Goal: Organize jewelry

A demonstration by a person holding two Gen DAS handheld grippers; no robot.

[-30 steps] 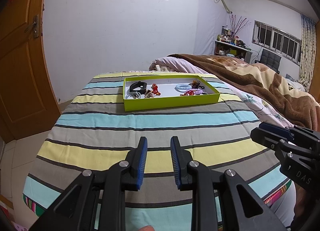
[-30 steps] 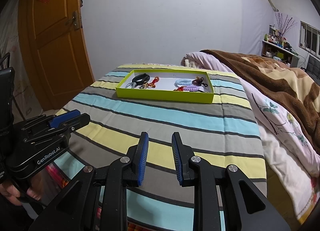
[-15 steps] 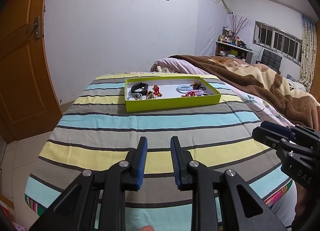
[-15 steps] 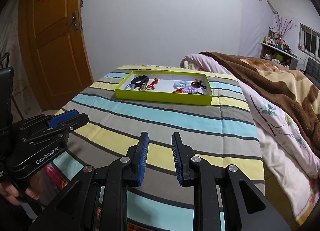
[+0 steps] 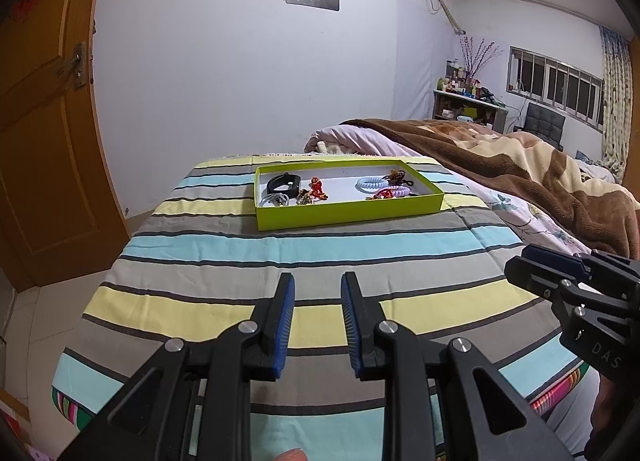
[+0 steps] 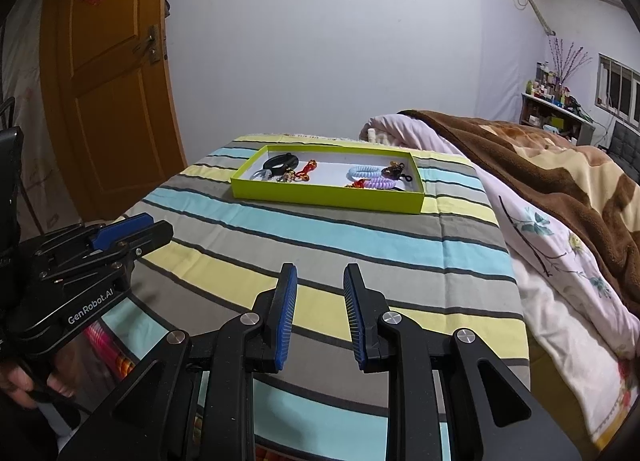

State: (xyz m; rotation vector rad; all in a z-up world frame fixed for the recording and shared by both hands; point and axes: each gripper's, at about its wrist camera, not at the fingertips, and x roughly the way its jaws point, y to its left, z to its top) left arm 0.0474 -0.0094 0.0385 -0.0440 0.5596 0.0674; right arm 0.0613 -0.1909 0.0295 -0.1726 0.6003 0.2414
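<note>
A lime green tray [image 5: 348,212] [image 6: 326,196] stands on the striped bedspread, far ahead of both grippers. It holds a black band [image 5: 284,182], a blue coil bracelet [image 5: 372,183], a purple coil bracelet [image 6: 381,183], red charms [image 5: 317,187] and other small pieces. My left gripper [image 5: 317,289] is open and empty, low over the near stripes. My right gripper [image 6: 320,279] is open and empty, beside it. Each gripper shows in the other's view: the right one [image 5: 576,285] and the left one [image 6: 120,237].
The striped bedspread [image 5: 280,261] ends at a near edge and a left edge above the floor. A brown blanket [image 6: 560,165] and floral quilt [image 6: 552,261] lie to the right. A wooden door [image 6: 108,101] stands at the left.
Both grippers have drawn back slightly and the tray looks a little farther away. The jaws stay open.
</note>
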